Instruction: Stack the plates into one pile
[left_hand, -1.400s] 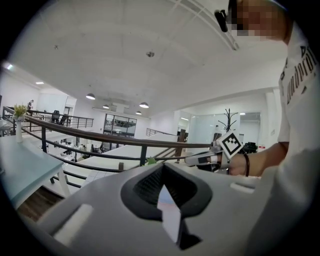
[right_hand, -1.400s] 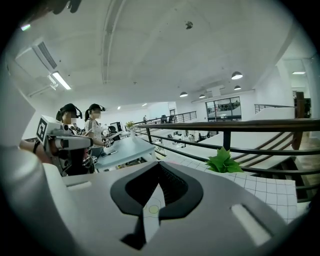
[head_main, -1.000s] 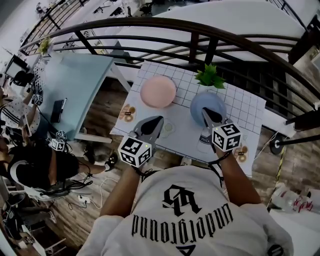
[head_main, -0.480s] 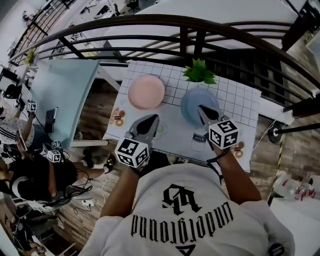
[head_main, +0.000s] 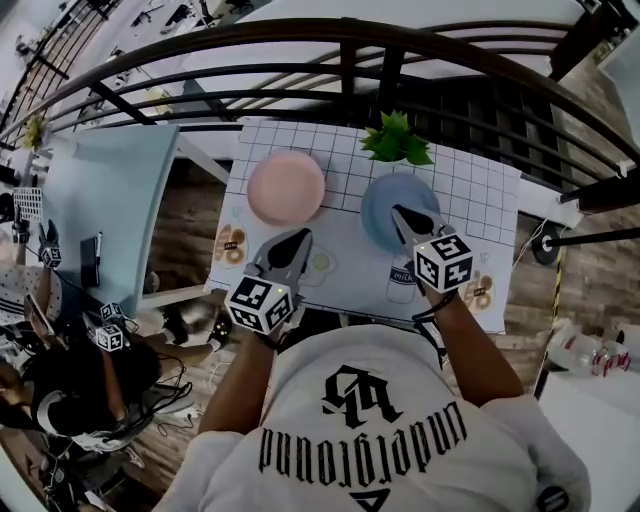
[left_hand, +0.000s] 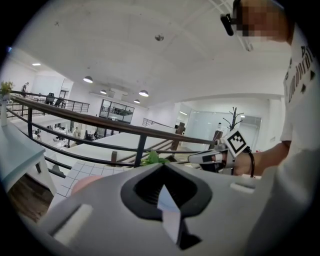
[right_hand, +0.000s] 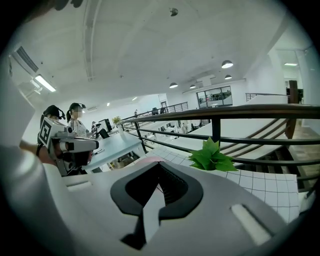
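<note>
On the grid-patterned desk (head_main: 470, 205) by the dark railing (head_main: 300, 40), the two plates lie apart. The pink plate (head_main: 286, 187) sits toward the left and the blue plate (head_main: 380, 205) lies at its 3 o'clock. A small green plant (head_main: 397, 142) stands just past the blue one at 12 o'clock. The person's left claw (head_main: 302, 236) is closed and empty, its tip near the pink plate's rim at 6 o'clock but short of it. The right claw (head_main: 398, 210) is closed too and holds nothing. Its tip is over the blue plate; whether it touches, I cannot tell.
</note>
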